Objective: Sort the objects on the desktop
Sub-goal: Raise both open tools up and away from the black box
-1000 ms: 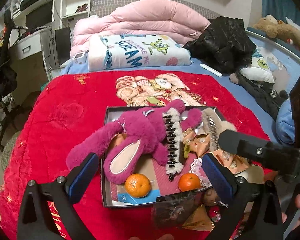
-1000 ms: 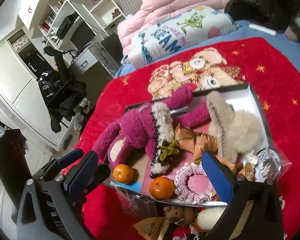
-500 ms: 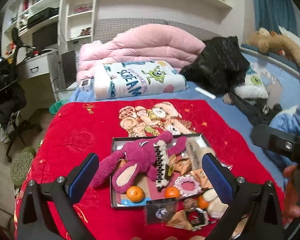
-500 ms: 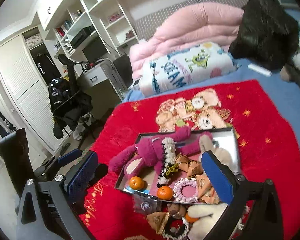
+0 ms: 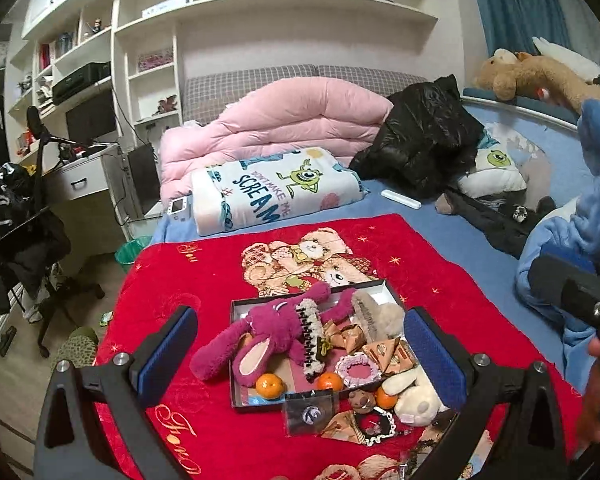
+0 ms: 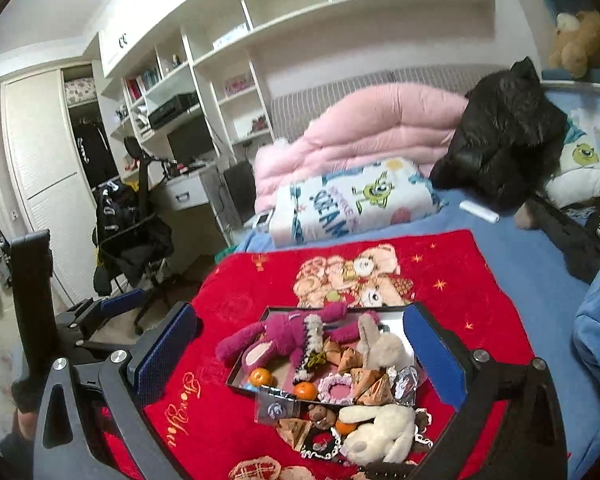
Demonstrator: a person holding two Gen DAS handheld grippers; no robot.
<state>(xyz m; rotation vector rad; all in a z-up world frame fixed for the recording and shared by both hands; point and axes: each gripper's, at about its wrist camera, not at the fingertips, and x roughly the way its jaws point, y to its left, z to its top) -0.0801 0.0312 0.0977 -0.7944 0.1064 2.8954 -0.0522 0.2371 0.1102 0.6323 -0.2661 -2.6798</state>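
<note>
Item: your left gripper (image 5: 300, 354), jaws spread wide, nothing between the pads. It hangs high above the bed, likely to take in the whole layout before a pick.

Item: your right gripper (image 6: 298, 354), likewise spread wide and empty, held well above the same spot.

Item: shallow box (image 5: 236, 360) on the red blanket (image 5: 188, 276), serving as the collecting place. Inside:
- magenta plush rabbit (image 5: 268, 330), sprawled across the left half with one arm over the box's left wall;
- hair claw (image 5: 310, 338) with a black-and-white fluffy trim, lying across the rabbit;
- two oranges (image 5: 270, 385) near the front wall;
- pink scrunchie (image 5: 358, 368);
- several wrapped snack packets (image 5: 380, 354);
- beige fluffy piece (image 5: 376, 314) at the right end, which you cannot identify from here.

Item: unsorted lot, on the blanket just in front of the box: clear packet (image 5: 310, 414) leaning against the front wall, small brown plush (image 5: 359, 400), a third orange (image 5: 386, 398), white plush (image 5: 414, 394), one more snack packet (image 5: 342, 428), a black-and-white frilled ring (image 5: 380, 424).

Judgement: sorting looks partly done; the front lot remains for you to box.
</note>
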